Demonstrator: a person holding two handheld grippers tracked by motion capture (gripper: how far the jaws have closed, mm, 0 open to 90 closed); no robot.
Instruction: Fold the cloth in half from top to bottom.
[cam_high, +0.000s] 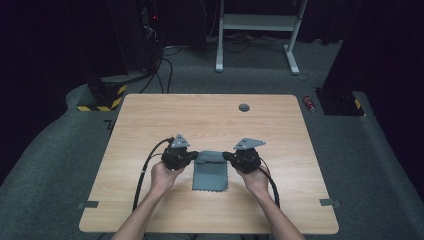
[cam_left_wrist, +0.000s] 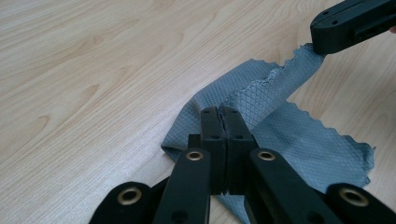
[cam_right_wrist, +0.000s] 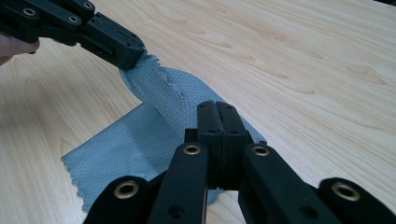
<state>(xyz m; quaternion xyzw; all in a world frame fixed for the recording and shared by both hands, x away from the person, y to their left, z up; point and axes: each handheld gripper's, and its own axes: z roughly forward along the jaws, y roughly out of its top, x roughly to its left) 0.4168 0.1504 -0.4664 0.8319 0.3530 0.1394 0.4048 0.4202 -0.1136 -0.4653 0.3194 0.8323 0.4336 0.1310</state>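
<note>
Both grippers are clamped on the same grey cloth (cam_high: 210, 171): the left gripper (cam_left_wrist: 223, 116) has its 2 jaws pressed together on a corner of the far edge, and the right gripper (cam_right_wrist: 216, 112) has its jaws pressed together on the opposite corner of that edge. In the high view the left gripper (cam_high: 192, 156) and right gripper (cam_high: 229, 155) face each other across the cloth, which lies near the middle of the wooden table (cam_high: 150, 125), its near part flat and its far edge lifted and folded back between the 2 grips. From here the main risk looks like a lost corner. Each jaw seems to hold only a narrow bite of thin, zigzag-cut fabric, so a quick pull or a pull in opposite directions could slide a corner out and let the fold collapse. If the 2 hands travel at uneven speed or height, the fold line would likely skew and the edges would land out of line. Nothing pins the flat near part, so dragging the lifted edge low over it may bunch the lower layer or shift the whole cloth toward the person. Releasing 1 side sooner than the other would probably let that side spring back and wrinkle.
</note>
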